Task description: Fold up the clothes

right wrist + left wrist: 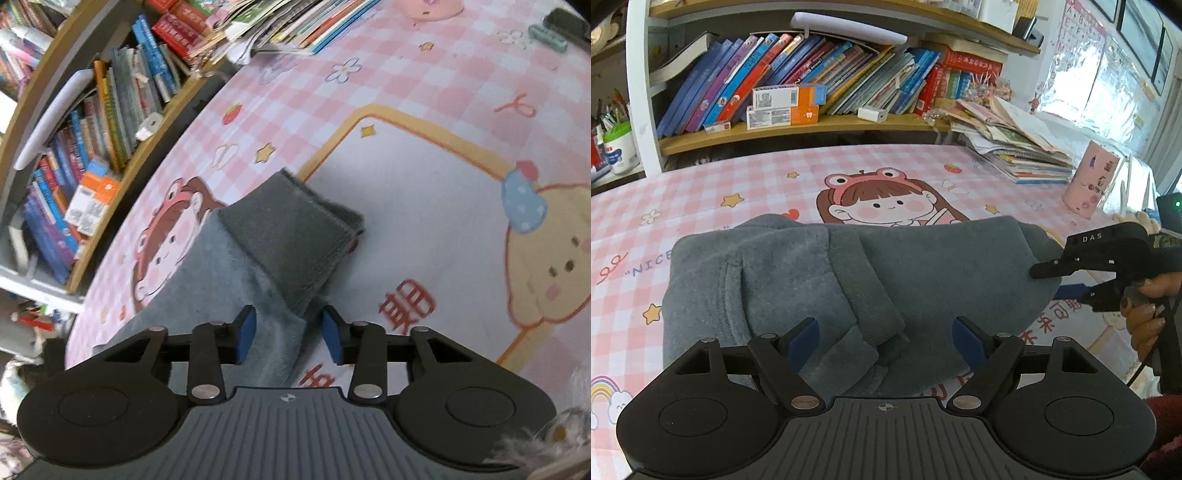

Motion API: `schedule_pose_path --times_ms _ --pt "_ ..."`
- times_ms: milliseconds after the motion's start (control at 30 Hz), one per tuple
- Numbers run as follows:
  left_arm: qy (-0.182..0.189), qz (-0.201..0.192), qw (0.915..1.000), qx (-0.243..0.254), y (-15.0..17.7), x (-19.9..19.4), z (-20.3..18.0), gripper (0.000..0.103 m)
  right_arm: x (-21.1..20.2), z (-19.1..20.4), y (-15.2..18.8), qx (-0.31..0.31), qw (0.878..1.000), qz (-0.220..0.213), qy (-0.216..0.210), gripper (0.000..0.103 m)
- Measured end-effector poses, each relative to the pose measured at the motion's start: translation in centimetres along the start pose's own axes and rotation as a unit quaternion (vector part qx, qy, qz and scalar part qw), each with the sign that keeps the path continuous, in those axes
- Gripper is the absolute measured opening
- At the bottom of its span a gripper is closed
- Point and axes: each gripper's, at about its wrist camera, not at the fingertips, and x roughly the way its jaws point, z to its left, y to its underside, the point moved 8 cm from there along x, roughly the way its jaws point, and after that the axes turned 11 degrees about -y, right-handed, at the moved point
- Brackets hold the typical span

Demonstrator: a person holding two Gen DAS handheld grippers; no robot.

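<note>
A grey fleece garment (798, 280) lies folded on the pink checked tablecloth (701, 192), with a ribbed sleeve cuff (871, 295) across its top. My left gripper (885, 343) hovers open over the garment's near edge, and the cuff end lies between its blue pads (803, 341). At the garment's right edge is my right gripper (1047, 283), held by a hand (1145, 314). In the right wrist view the right gripper (289, 334) is open, with the garment's edge (280, 332) between its pads, not pinched. A darker ribbed cuff (295, 236) lies just ahead.
A bookshelf (798, 125) full of books runs along the table's far edge. A pile of magazines (1015, 147) and a pink box (1089, 181) stand at the far right. A white tub with pens (618, 144) is at the far left.
</note>
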Motion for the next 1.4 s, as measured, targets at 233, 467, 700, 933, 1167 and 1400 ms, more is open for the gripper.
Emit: schedule_pose_path --times_ms 233,467,700,933,1167,1400 --pt "-0.009 0.007 0.9999 0.005 -0.1 0.3 -0.7 0.081 0.5 -0.1 -1.1 -0.036 0.999 -0.009 0.009 0.040" --pt "-0.014 0.006 0.9999 0.007 -0.3 0.4 -0.9 0.081 -1.4 3.0 -1.8 -0.089 0.991 -0.051 -0.088 0.017" --pt "-0.015 0.005 0.9998 0.009 -0.4 0.4 -0.9 0.081 -0.8 2.3 -1.7 -0.067 0.994 -0.041 -0.080 0.017" --pt "-0.023 0.007 0.9997 0.002 -0.2 0.2 -0.4 0.081 1.0 -1.2 -1.6 0.032 0.997 -0.015 -0.069 0.028" --pt "-0.027 0.004 0.9996 0.000 -0.1 -0.1 -0.1 0.081 2.2 -0.4 -1.9 -0.002 0.997 -0.008 -0.070 0.027" --pt "-0.055 -0.019 0.9975 -0.040 -0.1 -1.7 3.1 0.082 0.6 1.4 -2.3 -0.026 0.996 -0.029 -0.085 0.017"
